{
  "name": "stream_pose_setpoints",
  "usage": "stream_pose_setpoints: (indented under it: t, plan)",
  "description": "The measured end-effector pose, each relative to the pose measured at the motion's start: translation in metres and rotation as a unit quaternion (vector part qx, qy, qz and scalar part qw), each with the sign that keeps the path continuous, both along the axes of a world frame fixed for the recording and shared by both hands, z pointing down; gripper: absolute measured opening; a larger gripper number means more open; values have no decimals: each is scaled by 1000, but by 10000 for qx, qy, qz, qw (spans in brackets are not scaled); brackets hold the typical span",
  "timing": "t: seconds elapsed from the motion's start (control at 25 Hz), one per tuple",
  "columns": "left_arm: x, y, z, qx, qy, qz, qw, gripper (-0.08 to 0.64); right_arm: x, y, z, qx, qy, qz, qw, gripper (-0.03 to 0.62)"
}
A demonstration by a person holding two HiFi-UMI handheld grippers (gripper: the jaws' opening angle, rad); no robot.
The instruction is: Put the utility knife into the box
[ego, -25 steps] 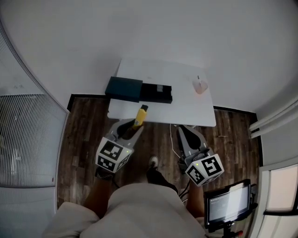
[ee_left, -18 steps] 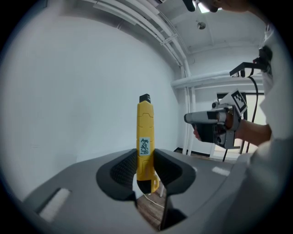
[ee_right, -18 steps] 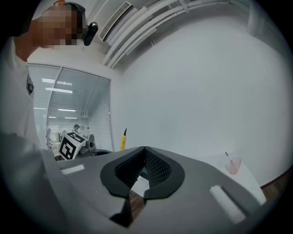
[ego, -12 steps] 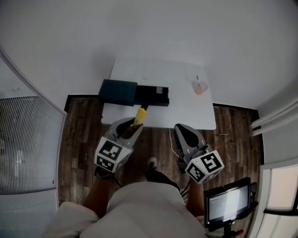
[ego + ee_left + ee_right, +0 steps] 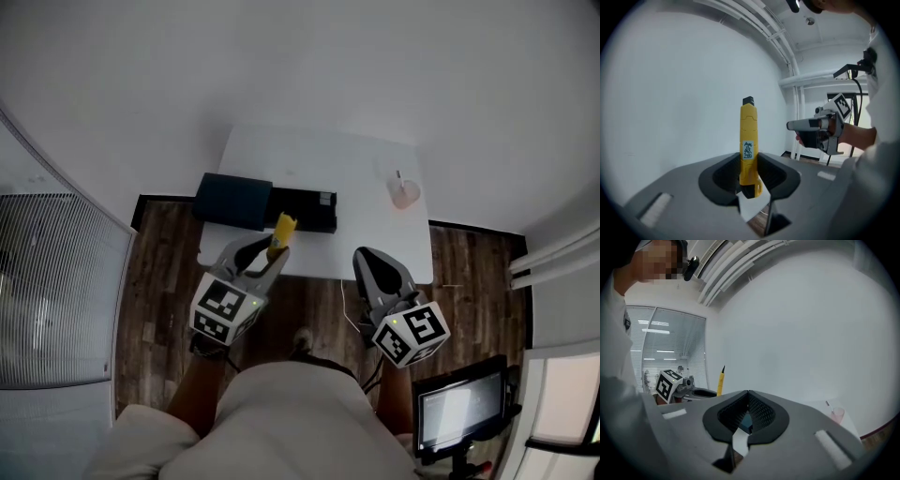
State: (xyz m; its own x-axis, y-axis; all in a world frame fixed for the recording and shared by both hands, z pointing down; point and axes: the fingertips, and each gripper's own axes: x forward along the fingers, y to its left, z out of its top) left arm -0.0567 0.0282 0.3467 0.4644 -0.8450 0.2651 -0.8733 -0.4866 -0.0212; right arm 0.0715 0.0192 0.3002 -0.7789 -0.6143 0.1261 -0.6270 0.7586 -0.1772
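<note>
**A:** where's the utility knife (image 5: 748, 140) at right now?

**B:** my left claw (image 5: 749, 177) is pinching it by the yellow body, black tip sticking out. It's over the near edge of the tabletop (image 5: 356, 178), just short of the black box (image 5: 302, 208). My right claw (image 5: 748, 394) is pressed together with nothing in it.

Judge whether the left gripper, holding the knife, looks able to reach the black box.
Probably yes. The left gripper grips the utility knife just short of the black box, which lies near the table's front edge with nothing between them; the right gripper is off to the side.
</note>
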Motion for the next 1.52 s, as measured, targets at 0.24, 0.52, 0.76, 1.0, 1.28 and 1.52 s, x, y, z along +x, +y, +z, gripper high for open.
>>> stream_pose_setpoints:
  t: [0.24, 0.52, 0.76, 1.0, 1.28, 1.52]
  plan:
    - [6, -39, -2, -11, -84, -153, 9998, 112, 5, -44, 6, -131, -36, -150, 9998, 2]
    - [8, -36, -8, 103, -191, -410, 9989, 112, 0, -43, 7, -40, -73, -541, 9985, 3]
    - [6, -47, 0, -77, -317, -538, 9980, 112, 1, -66, 13, -190, -149, -619, 9978, 2]
    - [8, -44, 6, -200, -378, -534, 9977, 112, 1, -61, 24, -321, -146, -629, 9974, 2]
    - [7, -68, 16, -296, -413, -321, 9982, 112, -2, -80, 33, -483, -69, -497, 9976, 3]
    - [-5, -94, 32, -477, -289, -182, 9983, 112, -12, -98, 40, -546, 62, -347, 9979, 2]
